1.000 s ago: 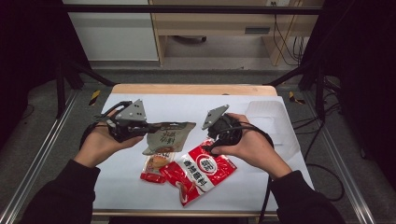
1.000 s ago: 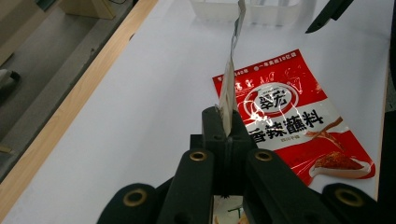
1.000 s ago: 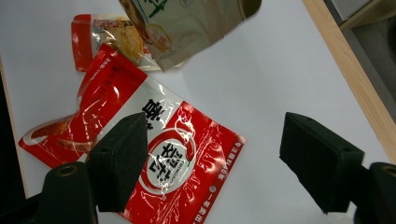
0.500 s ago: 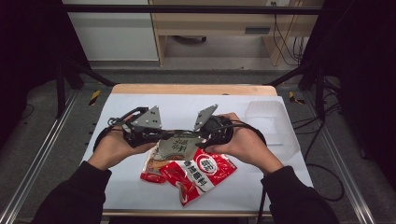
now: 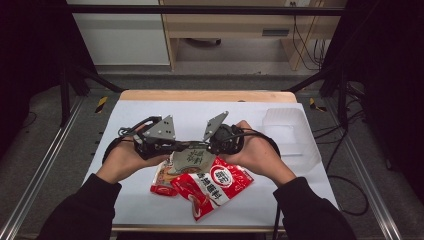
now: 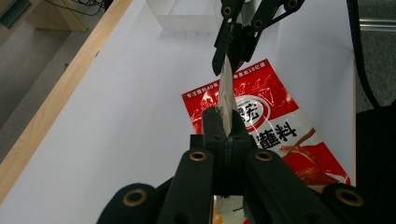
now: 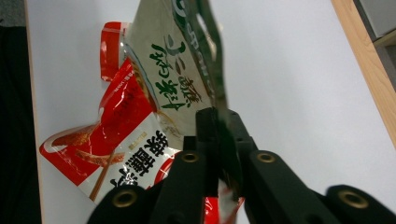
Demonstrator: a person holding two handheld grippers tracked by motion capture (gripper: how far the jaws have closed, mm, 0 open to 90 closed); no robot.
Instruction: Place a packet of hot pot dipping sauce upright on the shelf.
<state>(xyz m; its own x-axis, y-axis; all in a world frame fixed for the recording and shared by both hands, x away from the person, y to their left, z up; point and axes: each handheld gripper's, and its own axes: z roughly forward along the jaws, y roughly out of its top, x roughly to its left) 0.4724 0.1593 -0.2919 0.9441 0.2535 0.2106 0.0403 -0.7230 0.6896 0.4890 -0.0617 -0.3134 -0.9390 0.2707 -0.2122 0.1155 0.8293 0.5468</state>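
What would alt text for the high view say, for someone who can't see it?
Two hands hold the left gripper and right gripper, whose jaws are both shut on opposite edges of a grey-green sachet lifted between them; the right jaws have just closed. Beneath it, red sachets lie on a white table, with a clear plastic tub at the right.

Both grippers' jaws pinch an edge-on packet point(image 6: 227, 88) above a red packet point(image 6: 275, 126).
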